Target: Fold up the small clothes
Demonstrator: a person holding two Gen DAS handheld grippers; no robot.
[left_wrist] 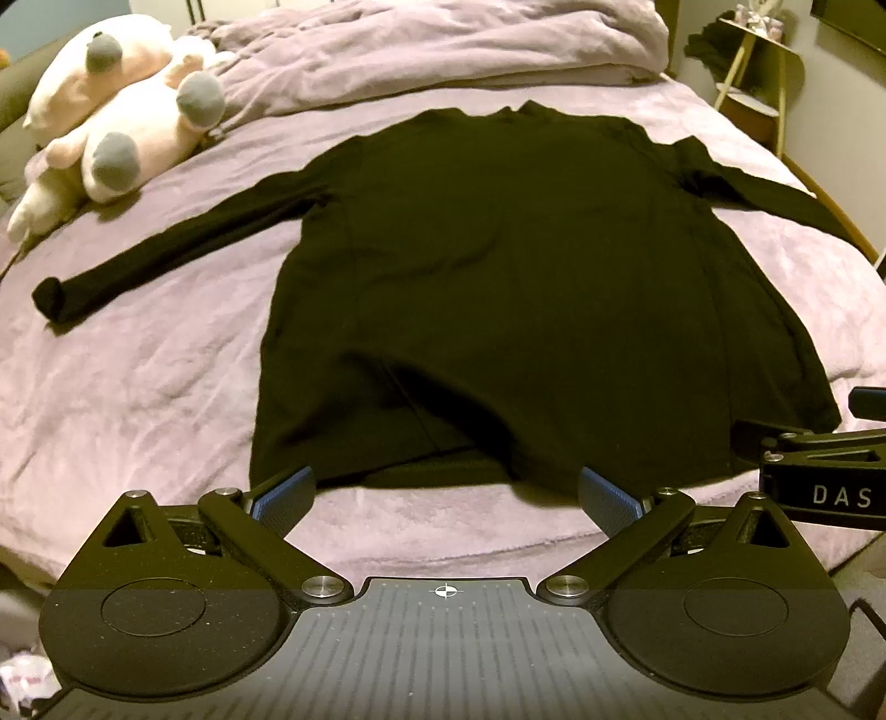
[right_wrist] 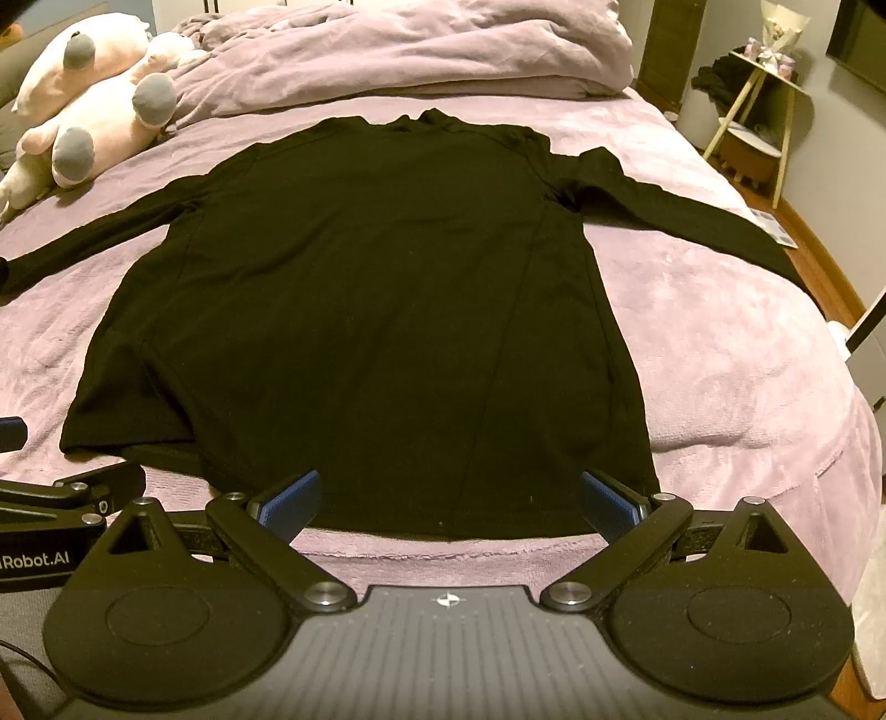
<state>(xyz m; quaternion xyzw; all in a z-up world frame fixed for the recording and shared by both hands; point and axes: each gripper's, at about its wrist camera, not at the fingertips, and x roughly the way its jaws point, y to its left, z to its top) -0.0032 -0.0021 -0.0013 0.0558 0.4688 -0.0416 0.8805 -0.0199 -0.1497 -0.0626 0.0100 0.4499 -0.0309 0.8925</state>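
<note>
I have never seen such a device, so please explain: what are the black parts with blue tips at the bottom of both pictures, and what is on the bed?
Each picture comes from a camera mounted on a hand-held gripper, looking forward along its two fingers. One shows the left gripper, the other the right gripper. The blue tips are finger pads. Both grippers are open and hold nothing. A black long-sleeved shirt lies flat on the purple bed cover, sleeves spread out. Both grippers are at its bottom hem. A plush toy lies at the far left.

Pink plush toy (left_wrist: 111,122) on lilac bedspread (left_wrist: 138,360) — rumpled duvet (left_wrist: 443,50) behind.
</note>
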